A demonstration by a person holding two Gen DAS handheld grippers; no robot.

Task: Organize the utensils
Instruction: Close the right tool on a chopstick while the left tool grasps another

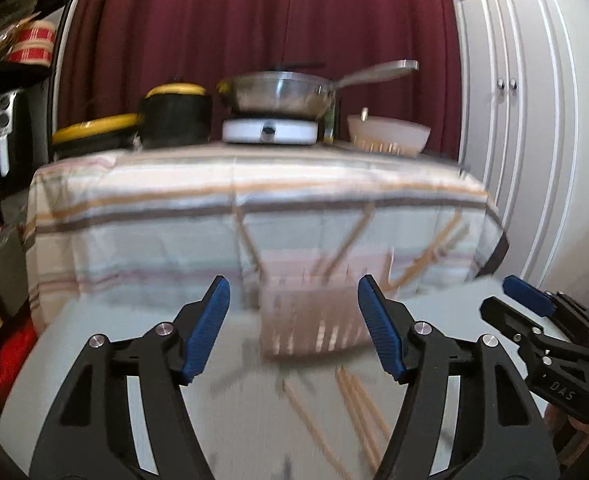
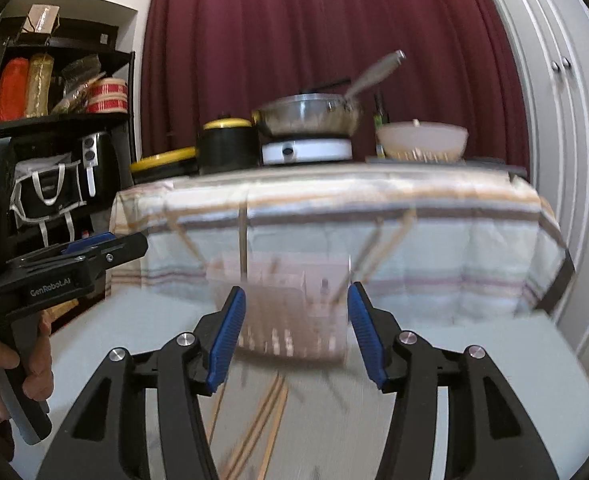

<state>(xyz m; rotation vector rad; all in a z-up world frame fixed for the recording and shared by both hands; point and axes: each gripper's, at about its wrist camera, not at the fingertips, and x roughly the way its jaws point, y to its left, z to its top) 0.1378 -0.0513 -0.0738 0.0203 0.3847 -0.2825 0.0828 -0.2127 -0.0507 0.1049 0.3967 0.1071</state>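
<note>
Left wrist view: the left gripper [image 1: 294,324] has its blue pads spread apart with nothing between them; the picture is smeared by motion.
Right wrist view: the right gripper [image 2: 296,334] is likewise released, its pads apart and gripping nothing.
Utensil holder: a pale slotted basket [image 1: 314,320] stands on the white table [image 1: 94,340], just ahead of both grippers and framed between the pads in each view.
Sticks in holder: thin wooden sticks [image 2: 386,248], probably chopsticks though the blur makes it hard to be sure, lean out of the basket at angles.
Loose sticks: more wooden sticks [image 1: 358,408] lie flat on the table in front of the basket, nearer the camera.
Neighbouring tool: the right gripper shows at the right edge of the left view; the left one, held in a hand [image 2: 10,372], shows at the left edge of the right view.
Behind: a striped cloth [image 1: 214,208] drapes a counter carrying a steel pan [image 1: 278,94] on a white burner [image 1: 270,130], a black pot with a yellow lid [image 1: 176,116] and a pale bowl [image 1: 388,134].
Backdrop: a dark red curtain [image 1: 254,12].
</note>
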